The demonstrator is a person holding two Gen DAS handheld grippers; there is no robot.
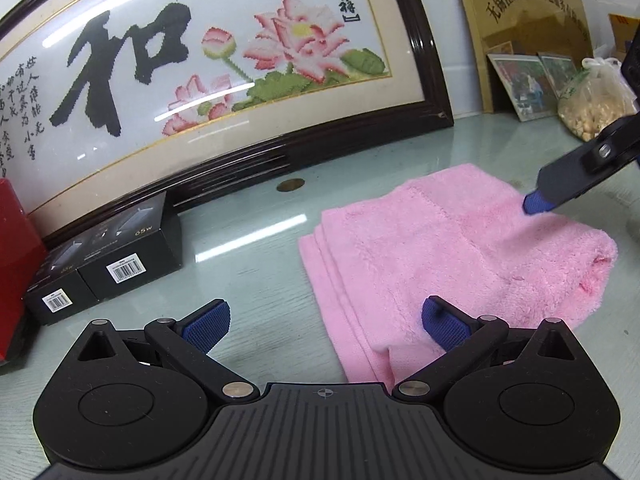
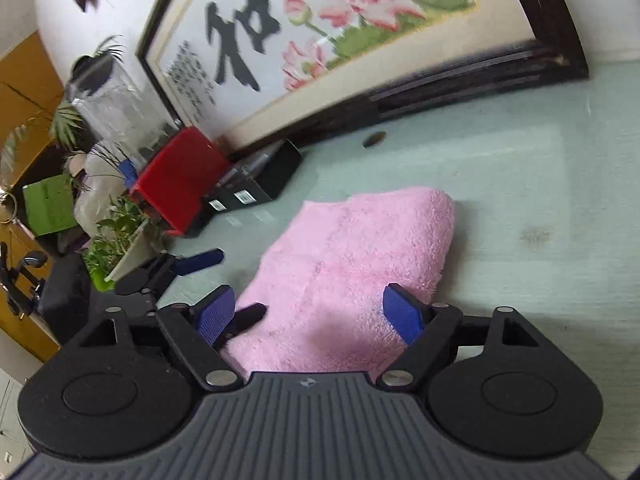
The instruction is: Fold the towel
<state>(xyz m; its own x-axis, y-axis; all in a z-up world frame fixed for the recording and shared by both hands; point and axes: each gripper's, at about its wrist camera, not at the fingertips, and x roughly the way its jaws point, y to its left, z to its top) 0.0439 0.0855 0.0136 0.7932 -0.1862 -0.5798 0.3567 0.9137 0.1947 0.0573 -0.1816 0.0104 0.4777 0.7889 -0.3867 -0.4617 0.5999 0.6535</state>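
Fluffy pink terry towel (image 1: 452,264) lies folded in stacked layers on the pale green glass-topped table (image 1: 256,256). In the left wrist view its long axis runs from near-left to far-right, layered edges facing left. Left tool (image 1: 326,326) spread wide at the near edge, empty. Right tool (image 2: 310,314) wide, empty, over the towel.

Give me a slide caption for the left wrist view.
Left gripper, jaws open, beside the folded pink towel on the table; framed embroidery behind.
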